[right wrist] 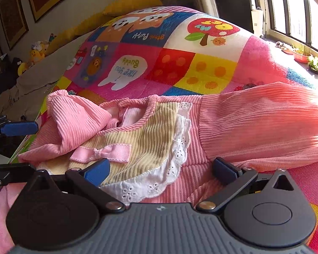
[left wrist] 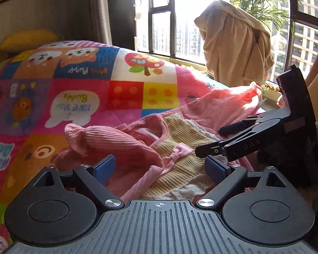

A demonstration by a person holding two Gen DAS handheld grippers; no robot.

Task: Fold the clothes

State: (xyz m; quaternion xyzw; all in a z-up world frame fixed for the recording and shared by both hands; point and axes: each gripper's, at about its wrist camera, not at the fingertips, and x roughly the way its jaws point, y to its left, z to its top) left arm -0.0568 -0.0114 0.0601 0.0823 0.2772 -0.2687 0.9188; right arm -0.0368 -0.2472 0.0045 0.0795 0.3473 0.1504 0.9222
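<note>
left wrist view: the left gripper hangs with jaws wide and empty over the pink garment on the quilt of the bed; its near sleeve is bunched, so a grab could catch two layers. the quilt reads "i like you buddy". right wrist view: the right gripper is also spread and empty over the lace trim, which could snag.

L gripper open over pink garment — quilt beneath.
</note>
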